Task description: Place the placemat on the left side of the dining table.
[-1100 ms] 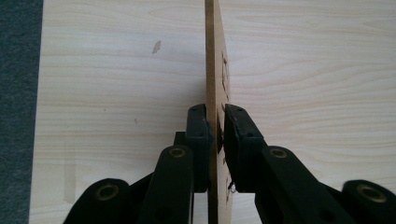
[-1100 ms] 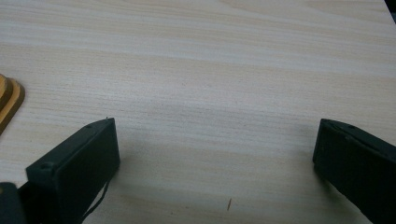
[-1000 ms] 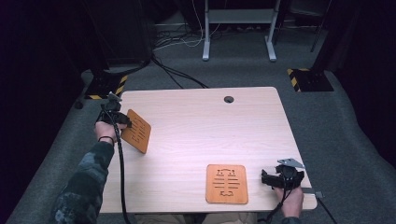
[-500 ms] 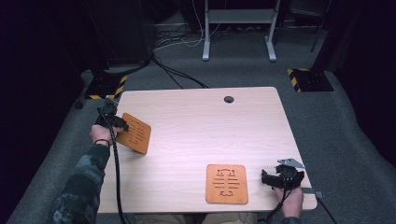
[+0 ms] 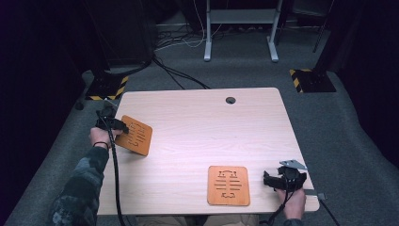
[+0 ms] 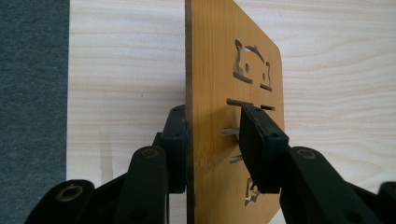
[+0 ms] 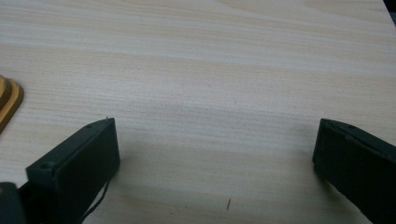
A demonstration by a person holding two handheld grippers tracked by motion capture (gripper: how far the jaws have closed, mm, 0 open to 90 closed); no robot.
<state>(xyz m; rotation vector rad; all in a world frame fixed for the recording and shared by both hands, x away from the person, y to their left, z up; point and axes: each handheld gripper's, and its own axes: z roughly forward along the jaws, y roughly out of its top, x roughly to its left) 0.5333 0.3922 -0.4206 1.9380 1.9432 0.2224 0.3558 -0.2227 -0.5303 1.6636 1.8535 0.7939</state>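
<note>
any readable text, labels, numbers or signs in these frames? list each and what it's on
No readable words, brands or numbers.
Wooden board between the left gripper's fingers: cut-out shapes and slots in the wooden board, no letters.
Wooden board by the right gripper: cut-out pattern, too small to read as text.
Floor bases: yellow-black hazard stripes, a marking without wording.

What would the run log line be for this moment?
left gripper: jaws just opening, left wooden board between them, tilted | right gripper: open, empty, on table | right wooden board: flat
</note>
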